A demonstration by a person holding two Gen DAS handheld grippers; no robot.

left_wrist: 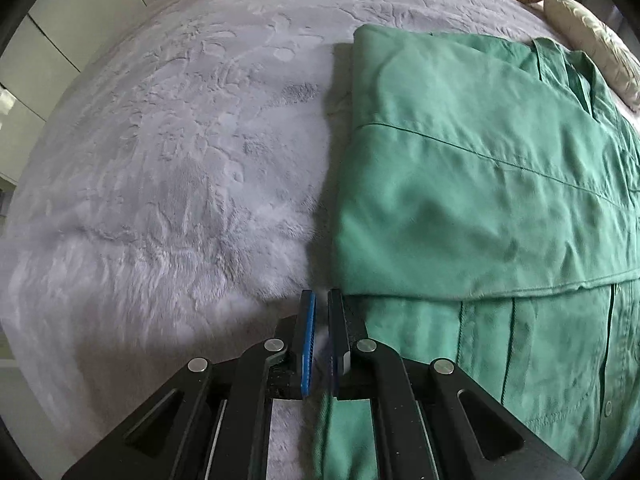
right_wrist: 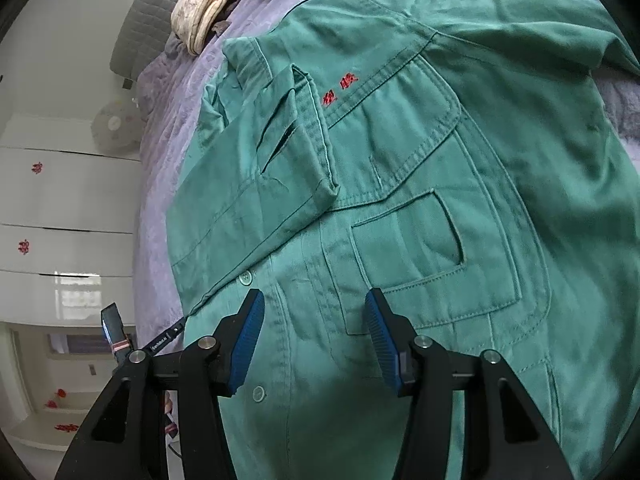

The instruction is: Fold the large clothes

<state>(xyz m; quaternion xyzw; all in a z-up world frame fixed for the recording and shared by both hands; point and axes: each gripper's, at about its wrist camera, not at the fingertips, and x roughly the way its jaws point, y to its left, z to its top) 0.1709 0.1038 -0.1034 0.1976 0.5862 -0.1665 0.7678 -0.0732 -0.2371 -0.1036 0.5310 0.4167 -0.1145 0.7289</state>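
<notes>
The left gripper, jaws together and empty, is hovering beside the green shirt on the bed; the right gripper, jaws apart, is hanging over the shirt front.

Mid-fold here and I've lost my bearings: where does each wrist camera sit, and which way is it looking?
Left wrist: on the left gripper, looking steeply down at the folded left edge of the green shirt and the grey bedspread; fingers nearly shut.
Right wrist: on the right gripper, angled down over the shirt's chest pocket; jaws open, nothing between the pads.
Shared: shirt, bedspread, beige quilt.
</notes>
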